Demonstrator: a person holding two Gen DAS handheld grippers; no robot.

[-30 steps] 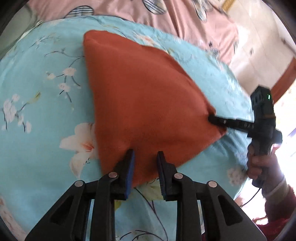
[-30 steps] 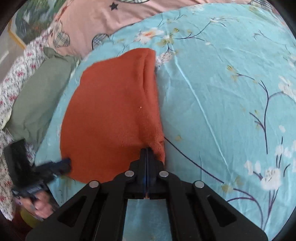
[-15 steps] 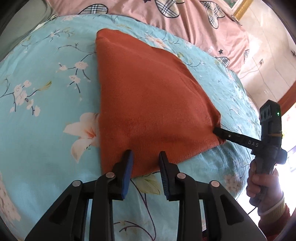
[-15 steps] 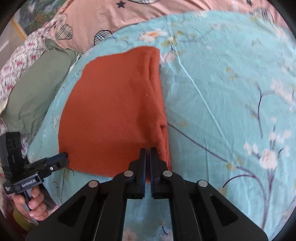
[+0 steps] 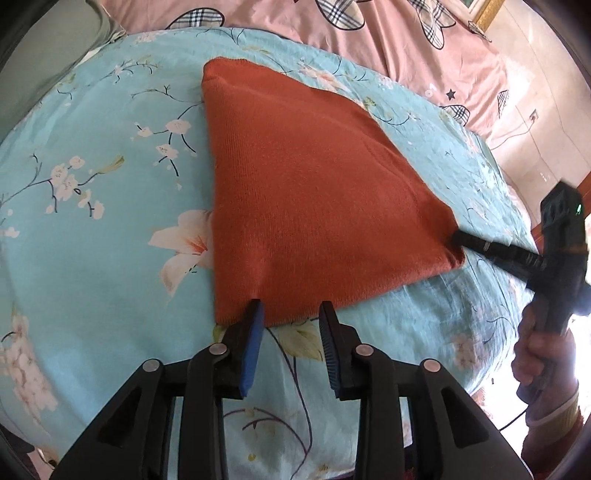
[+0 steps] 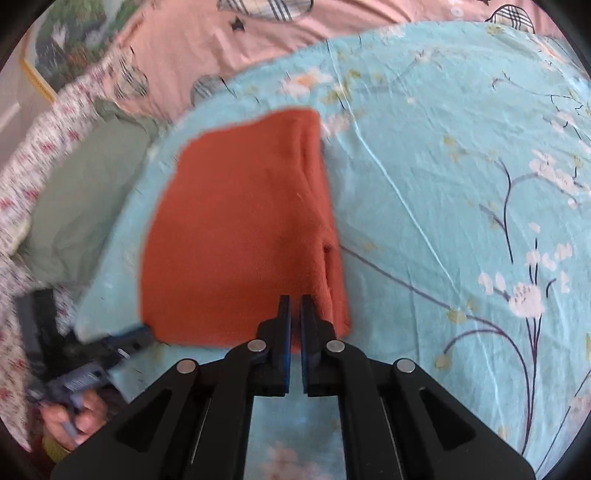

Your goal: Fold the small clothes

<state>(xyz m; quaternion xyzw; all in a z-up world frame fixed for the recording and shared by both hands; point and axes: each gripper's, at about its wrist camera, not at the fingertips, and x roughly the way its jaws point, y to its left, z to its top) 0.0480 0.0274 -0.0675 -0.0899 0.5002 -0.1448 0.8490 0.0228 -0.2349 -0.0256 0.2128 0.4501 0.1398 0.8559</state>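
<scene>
A rust-orange knit garment [image 5: 306, 206] lies folded flat on the light-blue floral bedsheet [image 5: 103, 206]; it also shows in the right wrist view [image 6: 240, 236]. My left gripper [image 5: 291, 314] is open and empty, its fingertips at the garment's near edge. My right gripper [image 6: 295, 306] stands over the garment's near right corner, jaws parted by a narrow gap with nothing between them. In the left wrist view the right gripper [image 5: 458, 238] touches the garment's right corner. The left gripper [image 6: 144, 332] shows blurred at the garment's near left corner.
A pink quilt with plaid hearts [image 5: 369, 33] lies beyond the sheet. A grey-green pillow [image 6: 85, 206] and a floral cloth [image 6: 40, 147] lie at the left in the right wrist view. The bed's edge and floor [image 5: 535, 110] are at the right.
My right gripper has let go of the garment corner and its jaws have parted slightly. Both grippers have drawn back toward the near edge. The garment now lies flat.
</scene>
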